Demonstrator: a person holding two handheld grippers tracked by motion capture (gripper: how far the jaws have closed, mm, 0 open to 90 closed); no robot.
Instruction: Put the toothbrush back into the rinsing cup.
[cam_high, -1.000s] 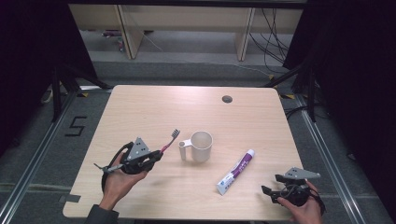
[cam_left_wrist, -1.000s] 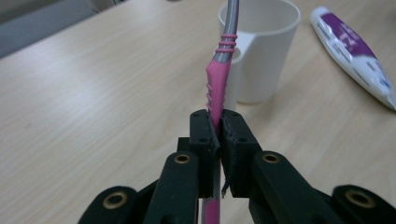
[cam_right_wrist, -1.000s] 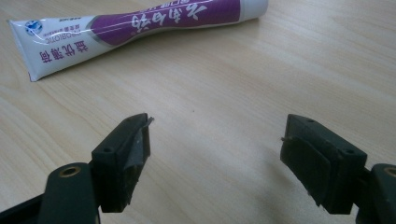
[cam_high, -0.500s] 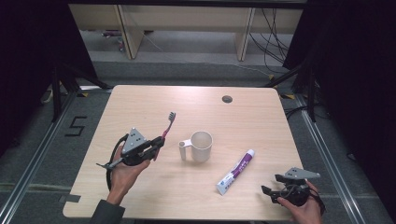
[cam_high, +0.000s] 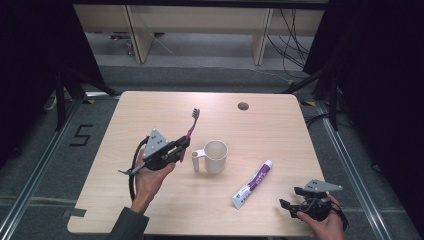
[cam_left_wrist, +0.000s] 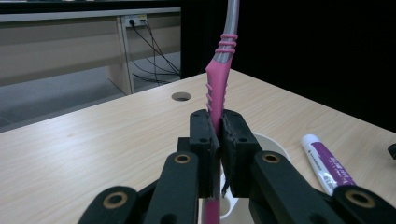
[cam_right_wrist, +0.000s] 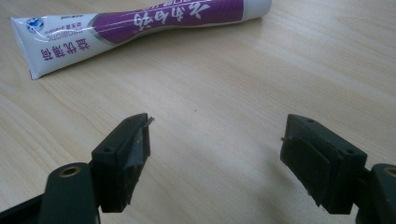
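Note:
My left gripper (cam_high: 183, 145) (cam_left_wrist: 219, 135) is shut on the pink handle of a toothbrush (cam_high: 191, 128) (cam_left_wrist: 220, 86), lifted above the table with its bristle head pointing up and away. A white mug (cam_high: 215, 156) (cam_left_wrist: 261, 140) stands just right of it, handle toward the gripper. A white and purple toothpaste tube (cam_high: 253, 183) (cam_right_wrist: 135, 28) (cam_left_wrist: 327, 163) lies right of the mug. Near the front right corner my right gripper (cam_high: 292, 198) (cam_right_wrist: 217, 149) rests low over the wood, open, with nothing between its jaws and the tube just beyond.
The light wooden table (cam_high: 150, 210) has a round cable hole (cam_high: 243, 106) near its far edge. Beyond it stand shelf legs and loose cables on the floor. Dark curtains flank both sides.
My left gripper has lifted the toothbrush off the table and tilted it upright, moving slightly away and toward the mug. The right gripper has stayed still.

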